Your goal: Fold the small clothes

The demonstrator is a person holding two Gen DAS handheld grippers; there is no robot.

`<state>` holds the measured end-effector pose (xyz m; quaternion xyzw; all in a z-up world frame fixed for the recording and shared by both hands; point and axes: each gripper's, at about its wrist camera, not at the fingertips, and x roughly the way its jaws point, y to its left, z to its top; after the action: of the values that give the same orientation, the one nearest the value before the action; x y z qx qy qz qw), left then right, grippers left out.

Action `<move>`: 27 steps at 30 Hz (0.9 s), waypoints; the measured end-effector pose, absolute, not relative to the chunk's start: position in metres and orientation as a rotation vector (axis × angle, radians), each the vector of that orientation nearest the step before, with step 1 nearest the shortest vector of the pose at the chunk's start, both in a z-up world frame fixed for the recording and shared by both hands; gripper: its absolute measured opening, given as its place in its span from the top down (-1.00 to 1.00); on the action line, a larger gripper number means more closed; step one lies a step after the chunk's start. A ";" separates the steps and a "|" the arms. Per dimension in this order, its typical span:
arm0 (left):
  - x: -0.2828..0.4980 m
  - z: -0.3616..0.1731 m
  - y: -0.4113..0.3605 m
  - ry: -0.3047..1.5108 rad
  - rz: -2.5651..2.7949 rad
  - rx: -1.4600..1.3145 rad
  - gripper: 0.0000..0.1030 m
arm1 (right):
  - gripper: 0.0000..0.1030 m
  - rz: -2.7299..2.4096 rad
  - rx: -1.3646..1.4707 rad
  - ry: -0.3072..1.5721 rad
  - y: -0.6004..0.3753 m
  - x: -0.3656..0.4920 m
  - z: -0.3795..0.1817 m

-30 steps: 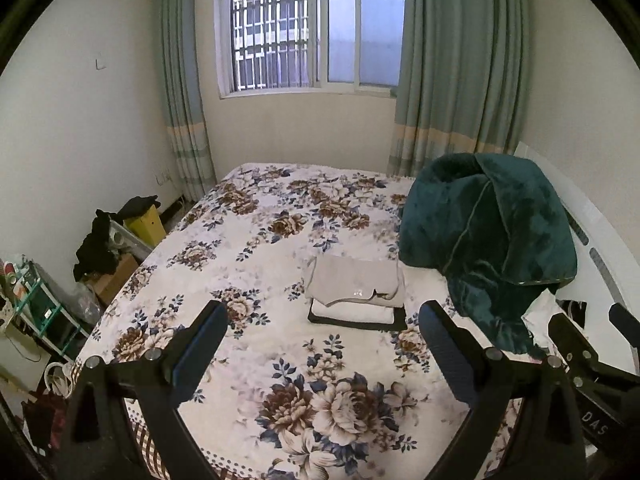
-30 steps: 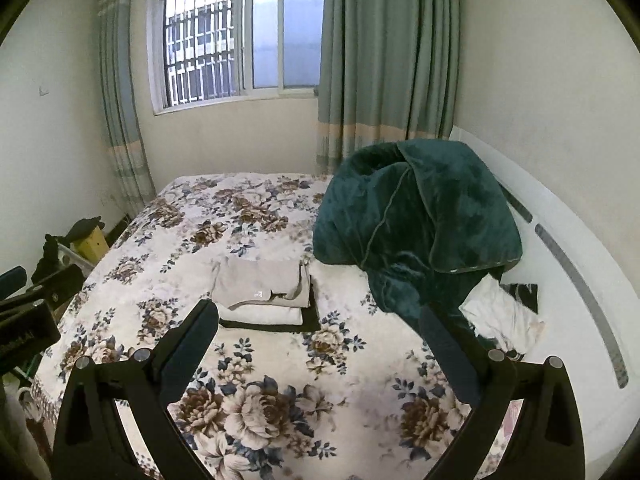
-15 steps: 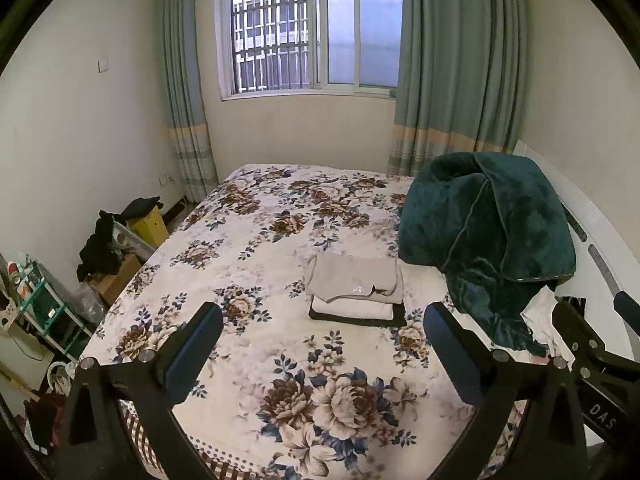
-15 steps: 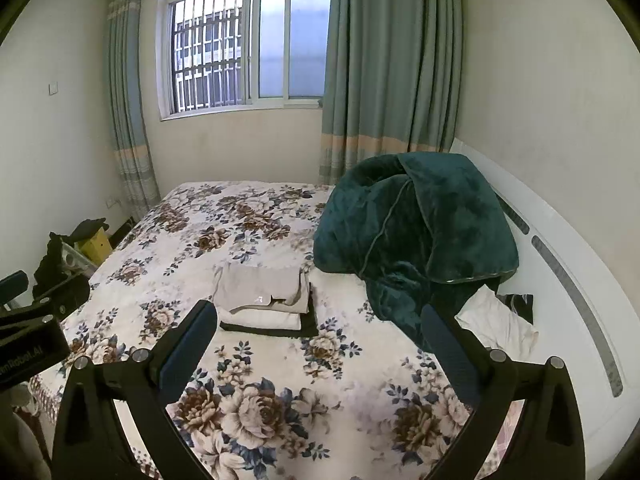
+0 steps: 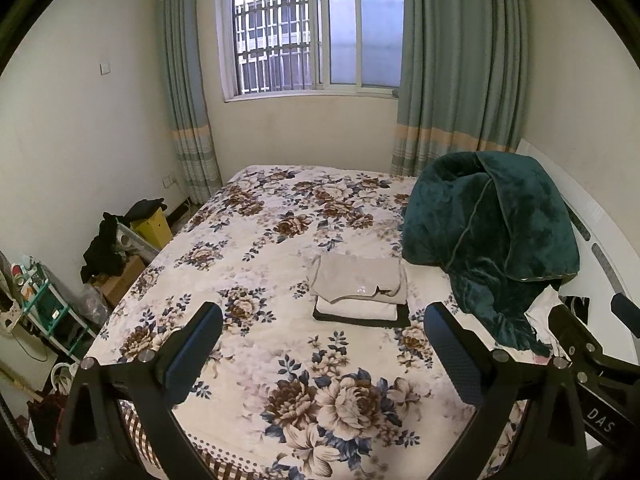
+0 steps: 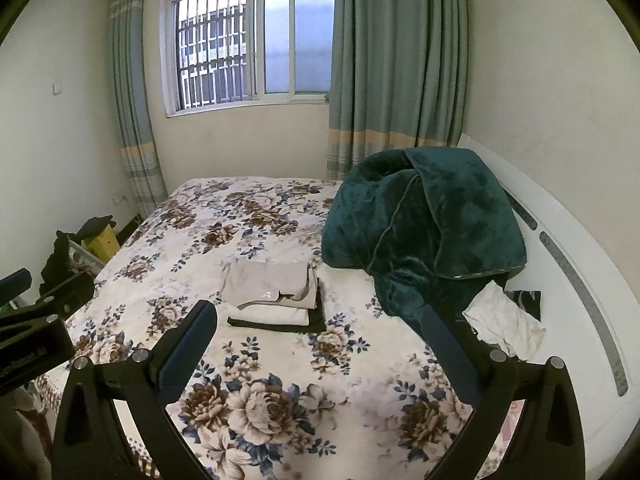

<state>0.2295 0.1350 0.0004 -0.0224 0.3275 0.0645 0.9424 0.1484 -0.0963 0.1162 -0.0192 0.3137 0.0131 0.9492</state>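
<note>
Well beyond both spread grippers (image 5: pixel 322 332) (image 6: pixel 316 330), folded clothes stack (image 5: pixel 360 292).

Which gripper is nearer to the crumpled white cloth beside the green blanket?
Right. The right gripper hangs open with the white cloth just beyond its right finger. The left gripper, also open, is farther left, facing the folded stack.

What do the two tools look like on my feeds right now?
Both are matte black. The left tool and the right tool each have two broad, flat-faced fingers on angular black brackets with silver screws. White lettering "DAS" marks the right tool's side in the left view. No cables or sleeves show.
</note>
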 end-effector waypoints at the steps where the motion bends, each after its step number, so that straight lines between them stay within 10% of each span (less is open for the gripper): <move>1: 0.228 0.001 0.136 0.668 0.131 -0.046 -0.99 | -1.00 0.028 -0.040 0.638 -0.096 0.149 0.116; 27: 0.235 0.015 0.140 0.641 0.122 -0.023 -0.99 | -1.00 0.038 -0.032 0.625 -0.091 0.157 0.121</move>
<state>0.2352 0.1405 0.0146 -0.0115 0.3146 0.0599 0.9472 0.1569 -0.0912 0.1213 -0.0157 0.3074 0.0187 0.9513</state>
